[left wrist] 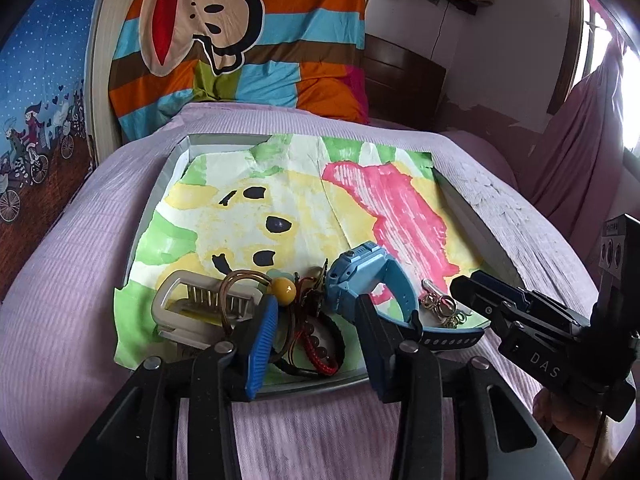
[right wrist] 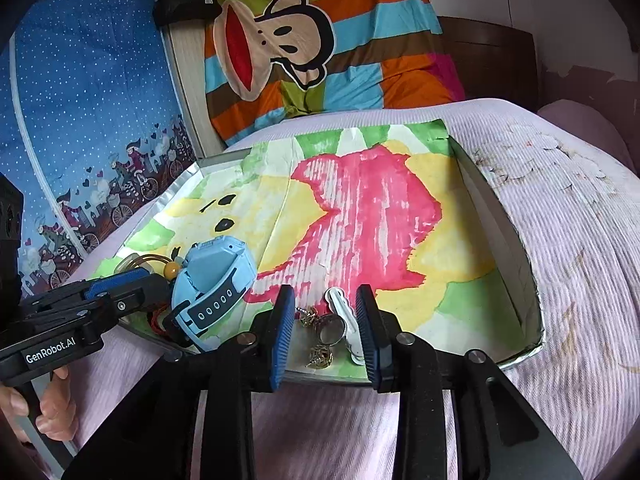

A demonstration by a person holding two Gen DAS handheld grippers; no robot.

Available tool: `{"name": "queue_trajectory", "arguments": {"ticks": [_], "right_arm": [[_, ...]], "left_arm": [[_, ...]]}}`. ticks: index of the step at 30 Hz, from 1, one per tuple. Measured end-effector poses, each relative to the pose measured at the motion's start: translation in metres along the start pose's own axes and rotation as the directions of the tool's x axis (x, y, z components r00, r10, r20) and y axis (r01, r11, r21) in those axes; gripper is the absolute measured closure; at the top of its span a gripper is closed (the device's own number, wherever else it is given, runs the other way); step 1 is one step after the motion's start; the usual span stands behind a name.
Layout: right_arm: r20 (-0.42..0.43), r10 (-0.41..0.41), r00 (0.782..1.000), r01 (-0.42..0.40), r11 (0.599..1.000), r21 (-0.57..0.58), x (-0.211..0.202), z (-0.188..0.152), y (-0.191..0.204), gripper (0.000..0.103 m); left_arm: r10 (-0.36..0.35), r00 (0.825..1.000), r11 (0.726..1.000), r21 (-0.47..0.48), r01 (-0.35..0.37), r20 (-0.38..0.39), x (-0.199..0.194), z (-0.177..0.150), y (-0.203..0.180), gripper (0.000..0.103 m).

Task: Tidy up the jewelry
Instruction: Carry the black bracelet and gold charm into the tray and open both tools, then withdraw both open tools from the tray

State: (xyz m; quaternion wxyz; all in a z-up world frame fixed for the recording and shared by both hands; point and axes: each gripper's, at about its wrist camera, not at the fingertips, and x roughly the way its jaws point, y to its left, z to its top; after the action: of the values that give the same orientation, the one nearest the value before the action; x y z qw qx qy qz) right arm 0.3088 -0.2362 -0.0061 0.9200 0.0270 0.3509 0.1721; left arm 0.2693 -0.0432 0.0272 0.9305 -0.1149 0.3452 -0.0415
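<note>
While both grippers hover at the tray's near edge, the left gripper stands partly open over the bracelets, gripping nothing. Beside the watch, the right gripper stands partly open around the ring, pads clear.

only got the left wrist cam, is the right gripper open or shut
Observer: Open. The right gripper has its pads apart and presses on nothing.
Operator: whats between the pads
Observer: A ring, two gold earrings and a white clip, all lying loose.
Operator: any free room right of it
Observer: Yes. Right of the gripper the paper lies bare up to the tray wall.
</note>
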Motion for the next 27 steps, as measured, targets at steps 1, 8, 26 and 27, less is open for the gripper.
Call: {"name": "queue_trajectory", "arguments": {"ticks": [1,8,26,27], "right_arm": [[0.015,-0.001,1.0,0.001,1.0,0.004,-0.004,0.0,0.0,0.068],[0.117,-0.026,0.993,0.025,1.0,0.016,-0.033,-0.005,0.003,0.049],[0.296,-0.05,0.954,0.039,0.998,0.042,-0.11,-0.037,0.015,0.001],[0.3,-0.048,0.953,0.037,0.998,0.041,-0.114,-0.04,0.017,0.001]], "left_arm": [[0.006,1.0,1.0,-0.004,-0.006,0.014,-0.003,0.0,0.0,0.056],[0.018,0.994,1.0,-0.027,-0.015,0.105,-0.025,0.0,0.006,0.036],[0.07,0.964,0.997,-0.007,-0.071,0.256,-0.084,-0.038,0.016,0.0],[0.072,0.963,0.997,-0.008,-0.072,0.261,-0.087,-0.04,0.017,0.0]]}}
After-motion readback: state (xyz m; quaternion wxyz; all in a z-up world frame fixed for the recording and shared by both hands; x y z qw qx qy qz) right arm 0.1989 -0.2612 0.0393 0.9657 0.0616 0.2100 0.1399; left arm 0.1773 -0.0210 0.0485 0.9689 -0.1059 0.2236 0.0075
